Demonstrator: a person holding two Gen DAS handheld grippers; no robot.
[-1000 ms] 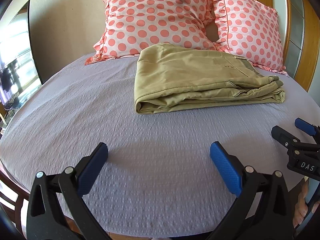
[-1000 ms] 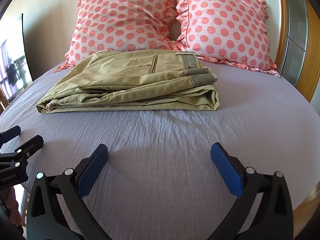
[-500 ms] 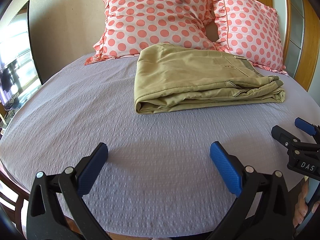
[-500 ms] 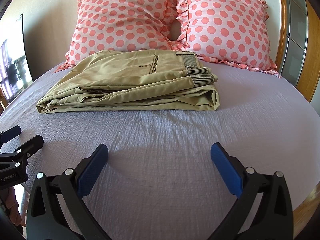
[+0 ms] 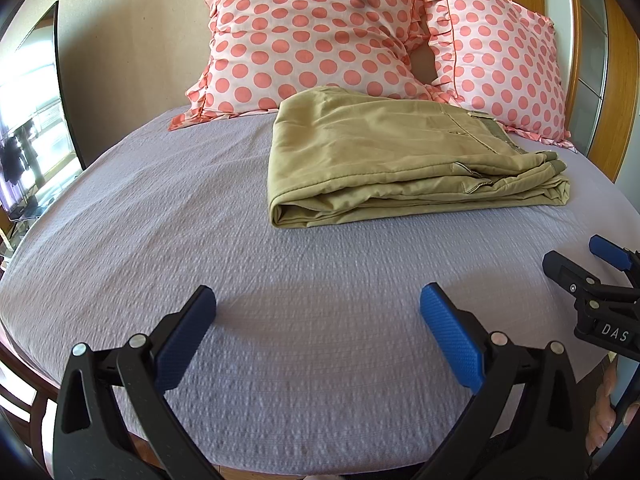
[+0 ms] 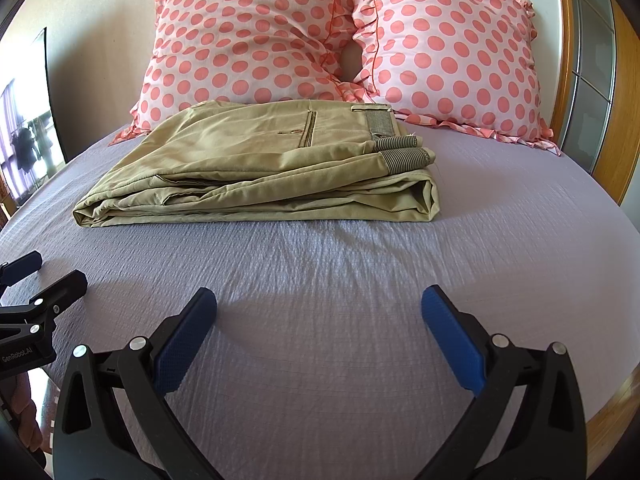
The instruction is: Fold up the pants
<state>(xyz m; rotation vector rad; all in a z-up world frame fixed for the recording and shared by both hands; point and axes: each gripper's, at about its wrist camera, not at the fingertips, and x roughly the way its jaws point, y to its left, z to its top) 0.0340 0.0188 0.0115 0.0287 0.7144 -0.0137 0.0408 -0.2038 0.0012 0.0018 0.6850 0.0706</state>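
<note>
Pants [image 5: 404,164] (folded) lie before 2 pillows [image 6: 256,44]; left hand-held gripper [image 5: 318,316] and right hand-held gripper [image 6: 320,316] gape apart.

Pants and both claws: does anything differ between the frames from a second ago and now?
Nothing visibly changed. The folded pants lie in the same spot on the bed in front of the pillows, and the left claw and right claw hang open above the sheet, holding nothing.
</note>
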